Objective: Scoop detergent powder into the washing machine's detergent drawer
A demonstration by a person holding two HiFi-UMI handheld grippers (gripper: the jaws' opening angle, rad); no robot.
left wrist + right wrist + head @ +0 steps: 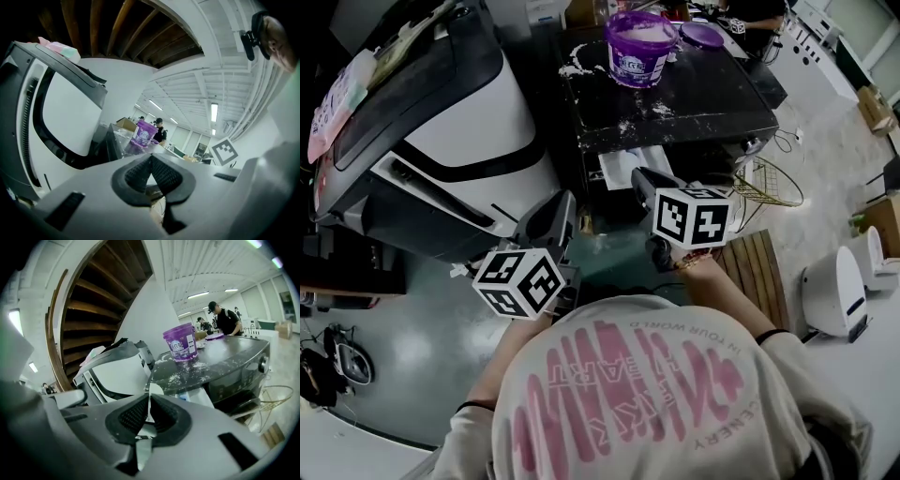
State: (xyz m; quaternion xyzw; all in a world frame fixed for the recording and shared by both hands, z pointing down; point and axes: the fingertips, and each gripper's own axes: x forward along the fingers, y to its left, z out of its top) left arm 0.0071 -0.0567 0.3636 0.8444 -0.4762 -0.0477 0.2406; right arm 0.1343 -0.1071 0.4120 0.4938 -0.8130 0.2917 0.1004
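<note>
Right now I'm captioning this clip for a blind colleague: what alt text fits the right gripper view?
The right gripper is shut on a thin white plastic strip, perhaps a scoop handle. Beyond it, a purple plastic detergent tub stands on a dark, powder-dusted machine top, with a white and grey machine to its left.

The person wears a pale T-shirt (637, 394) at six o'clock in the head view, printed with a pink striped heart and pink lettering; a gold-coloured bracelet (692, 263) circles the right wrist. The left gripper (150, 158) and right gripper (149, 401) are grey-bodied with black ribbed pads (168, 176); each bears a white cube with black square markers, the left cube (518, 281) at eight o'clock, the right cube (694, 217) at three o'clock.
</note>
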